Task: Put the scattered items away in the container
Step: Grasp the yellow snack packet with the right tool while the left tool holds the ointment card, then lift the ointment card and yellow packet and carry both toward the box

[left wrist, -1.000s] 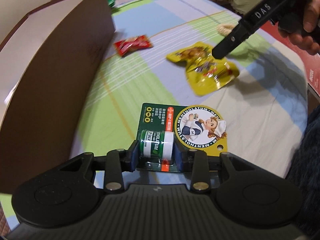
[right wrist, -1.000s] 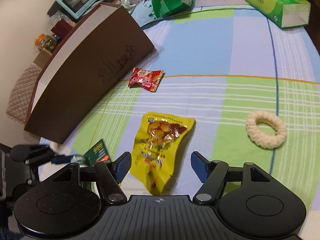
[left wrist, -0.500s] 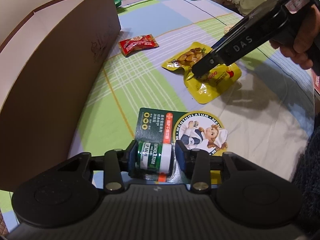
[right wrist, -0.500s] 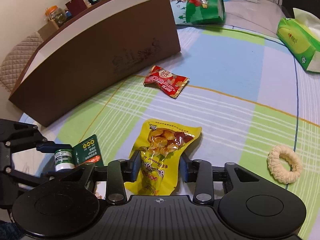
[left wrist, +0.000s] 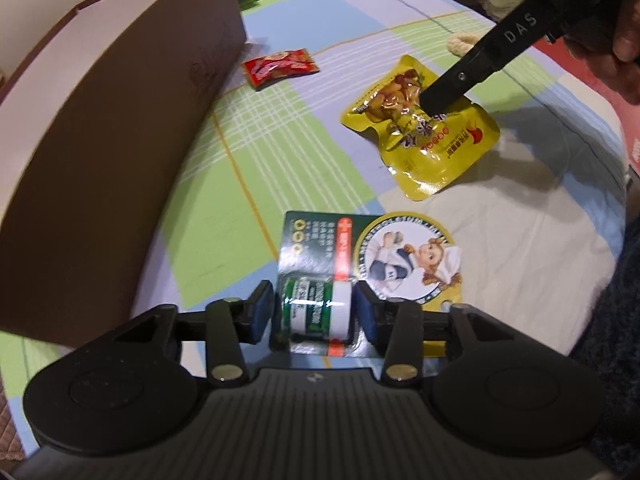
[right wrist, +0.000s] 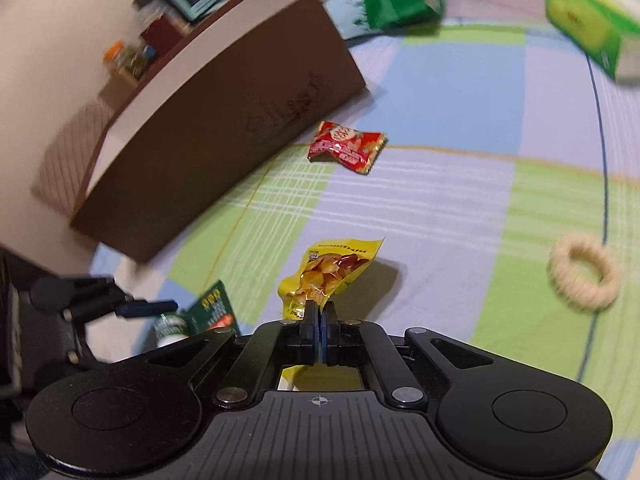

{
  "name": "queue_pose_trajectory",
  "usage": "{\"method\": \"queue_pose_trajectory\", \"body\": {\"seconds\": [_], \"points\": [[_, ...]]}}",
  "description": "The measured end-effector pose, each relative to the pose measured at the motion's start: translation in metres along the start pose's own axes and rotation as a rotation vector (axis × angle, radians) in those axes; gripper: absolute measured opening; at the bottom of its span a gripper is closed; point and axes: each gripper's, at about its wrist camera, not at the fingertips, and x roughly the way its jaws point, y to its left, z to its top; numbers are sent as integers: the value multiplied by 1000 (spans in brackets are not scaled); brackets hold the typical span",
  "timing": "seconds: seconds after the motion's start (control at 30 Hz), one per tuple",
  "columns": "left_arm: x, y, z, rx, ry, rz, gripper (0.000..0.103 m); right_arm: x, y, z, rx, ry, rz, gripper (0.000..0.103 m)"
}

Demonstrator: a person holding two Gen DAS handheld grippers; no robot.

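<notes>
- Yellow snack pouch [right wrist: 334, 270] is lying lengthwise away from the right gripper [right wrist: 319, 316], whose jaws are pinching its near end; that end is hiding beneath them.
- Left gripper [left wrist: 315, 312] is bracketing the Mentholatum blister card [left wrist: 370, 248] on the plaid tablecloth [left wrist: 520, 240], pads slightly apart from the jar.

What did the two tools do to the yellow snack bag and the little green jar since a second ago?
The right tool came down, shut on the yellow snack bag and crumpled it upward. The left tool, earlier tight on the green jar card, now shows gaps beside it. Red candy, brown box: unmoved.

right claw [right wrist: 319, 316] pinches the yellow snack pouch [right wrist: 328, 272] above the checked cloth [right wrist: 440, 208]
</notes>
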Motion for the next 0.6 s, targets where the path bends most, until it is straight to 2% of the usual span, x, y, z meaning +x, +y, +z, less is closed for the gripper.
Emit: {"method": "queue_pose_trajectory", "body": {"seconds": [0.03,0.07,0.1,0.13,0.17,0.2,0.27,0.3,0.47,0.6], "points": [[-1,0,-2,-6,2,4,42,2,-2,-1,27,1,13,0],[-2,1,-4,-13,4,5,42,4,-5,-3,52,0,20,10],[-2,2,-6,-22,3,2,42,6,-7,-5,72,-3,18,30],[-3,3,-8,-32,-1,-5,37,7,-8,-8,87,-13,21,39],[-3,4,-10,-47,-6,-15,32,8,-10,-10,100,-27,29,38],[-3,4,-10,-60,-12,-20,32,9,-11,-11,110,-24,42,24],[-4,2,-11,-62,-18,-10,31,6,-9,-11,111,-17,50,17],[-5,1,-11,-63,-19,-7,31,4,-8,-12,109,-16,51,0],[-26,4,-16,-74,-46,-28,31,-18,6,-12,57,-33,33,0],[-56,13,-15,-78,-91,-15,31,-45,17,-8,19,-71,16,0]]}}
